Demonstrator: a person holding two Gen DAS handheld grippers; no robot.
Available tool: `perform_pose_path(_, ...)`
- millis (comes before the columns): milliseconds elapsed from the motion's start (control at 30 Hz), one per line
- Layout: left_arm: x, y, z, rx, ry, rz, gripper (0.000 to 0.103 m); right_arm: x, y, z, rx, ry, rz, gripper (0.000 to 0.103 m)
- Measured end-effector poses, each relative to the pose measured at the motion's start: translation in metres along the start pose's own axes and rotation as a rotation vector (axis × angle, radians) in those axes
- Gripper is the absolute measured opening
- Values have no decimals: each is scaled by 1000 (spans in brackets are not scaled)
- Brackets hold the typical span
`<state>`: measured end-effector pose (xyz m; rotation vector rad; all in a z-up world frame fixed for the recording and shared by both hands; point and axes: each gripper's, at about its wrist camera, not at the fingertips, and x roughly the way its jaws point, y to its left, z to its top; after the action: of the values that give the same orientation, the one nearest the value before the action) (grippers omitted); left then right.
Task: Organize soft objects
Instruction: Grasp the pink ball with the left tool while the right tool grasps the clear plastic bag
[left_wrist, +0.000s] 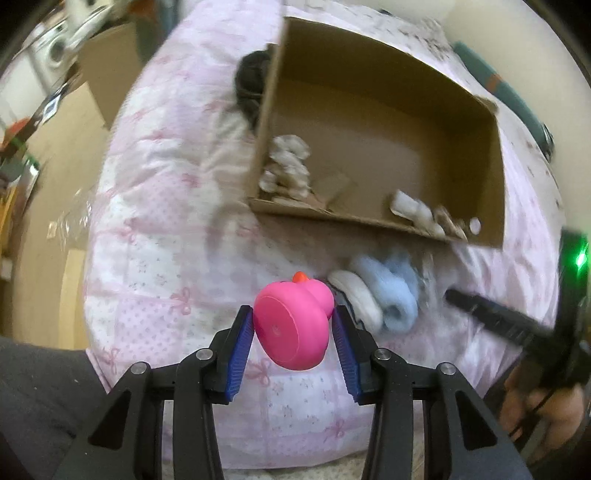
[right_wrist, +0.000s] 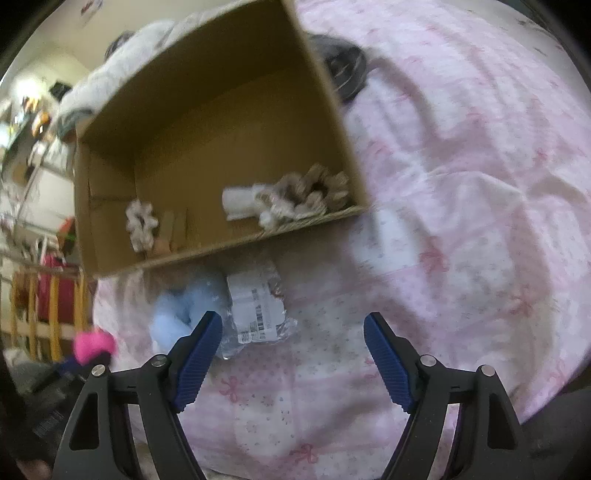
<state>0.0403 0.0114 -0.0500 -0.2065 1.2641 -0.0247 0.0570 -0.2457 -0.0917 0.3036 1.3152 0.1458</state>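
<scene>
My left gripper (left_wrist: 293, 317) is shut on a pink rubber duck (left_wrist: 293, 325) with an orange beak, held above the pink quilt. The duck also shows in the right wrist view (right_wrist: 92, 343) at the far left. An open cardboard box (left_wrist: 495, 177) lies ahead, holding several pale fluffy scrunchies (left_wrist: 288, 162). The box also shows in the right wrist view (right_wrist: 110, 236). A light blue fluffy item (left_wrist: 395, 295) and a white one (left_wrist: 354, 299) lie just in front of the box. My right gripper (right_wrist: 293, 332) is open and empty over the quilt, near the blue item (right_wrist: 173, 317).
A clear plastic packet with a white label (right_wrist: 255, 310) lies by the blue item. A dark fluffy item (left_wrist: 251, 81) sits behind the box's left side. The pink quilt (right_wrist: 461, 221) covers the bed. Cardboard and clutter stand off the bed's left edge (left_wrist: 48, 147).
</scene>
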Motion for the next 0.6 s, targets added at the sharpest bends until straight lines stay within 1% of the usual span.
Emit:
perform_pose_path(33, 1, 3, 2, -6, -1, 3, 40, 6, 6, 0, -33, 17, -21, 83)
perform_pose_path(67, 2, 4, 3, -10, 0, 4, 40, 13, 13, -2, -75, 29, -50, 79)
perform_pose_path(100, 2, 6, 4, -11, -1, 4, 40, 18, 20, -3, -116, 42, -71, 78)
perform_pose_path(167, 3, 3, 3, -7, -3, 3, 40, 29, 30, -5, -170, 63, -81, 78)
perform_pose_path(300, 10, 1, 2, -9, 6, 3, 40, 45, 39, 0, -206, 64, -90, 78)
perform_pose_path(333, 10, 1, 2, -12, 6, 1, 40, 48, 40, 2, -208, 63, -92, 76)
perform_pose_path(400, 10, 3, 4, -23, 7, -7, 40, 53, 43, 3, -221, 64, -88, 53)
perform_pose_path(433, 10, 4, 4, -30, 7, -13, 40, 54, 44, 3, -225, 67, -88, 52)
perform_pose_path(467, 9, 4, 5, -37, 6, -19, 40, 54, 44, 2, -229, 62, -86, 48)
perform_pose_path(500, 9, 5, 5, -39, 5, -20, 40, 52, 45, 2, -234, 60, -78, 41)
perform_pose_path(600, 7, 6, 6, -48, 0, -22, 40, 44, 43, 0, -244, 50, -65, 41)
